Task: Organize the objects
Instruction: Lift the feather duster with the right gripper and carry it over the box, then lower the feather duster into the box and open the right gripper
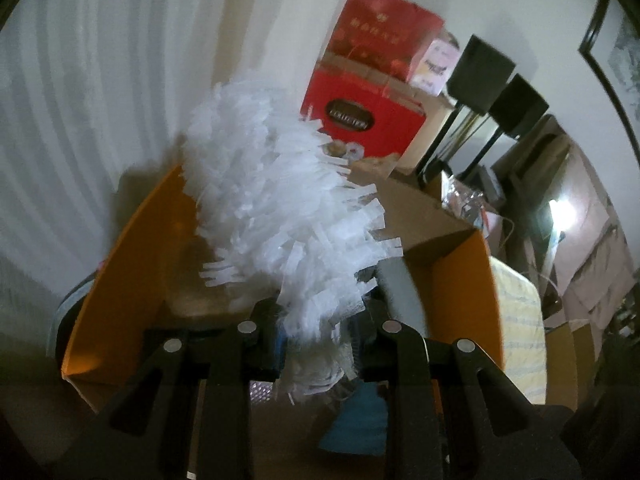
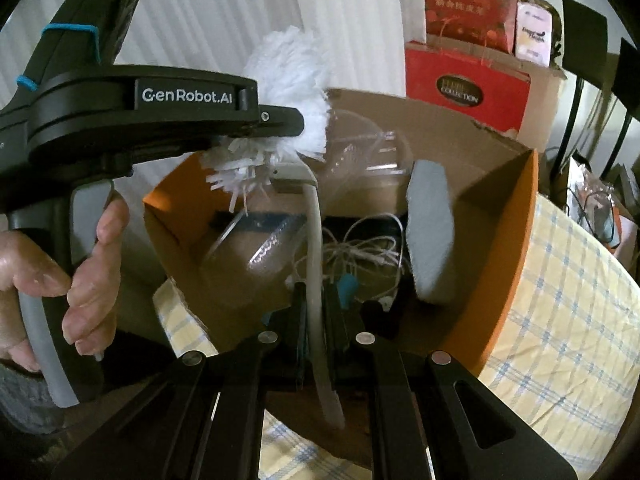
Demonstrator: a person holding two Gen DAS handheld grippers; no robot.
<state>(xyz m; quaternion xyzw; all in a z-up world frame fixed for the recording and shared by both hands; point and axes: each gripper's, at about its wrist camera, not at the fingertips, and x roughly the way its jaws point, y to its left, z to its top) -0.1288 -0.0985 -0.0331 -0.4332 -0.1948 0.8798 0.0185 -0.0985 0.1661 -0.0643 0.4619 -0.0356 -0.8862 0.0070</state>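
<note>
Duster [image 2: 288, 92] spans both grippers above the open cardboard box [image 2: 516, 248] on the bed [image 2: 560, 300]. Its pale handle [image 2: 316, 280] runs from 6 toward 12 o'clock in the right wrist view, pinched between the nearly closed jaws of the right gripper [image 2: 316, 320]. The left gripper [image 1: 316, 328] has its jaws closed around the fluffy white head [image 1: 280, 200]. A grey pad [image 2: 430, 232] stands in the box at 3 o'clock, beside tangled white cables [image 2: 368, 256].
</note>
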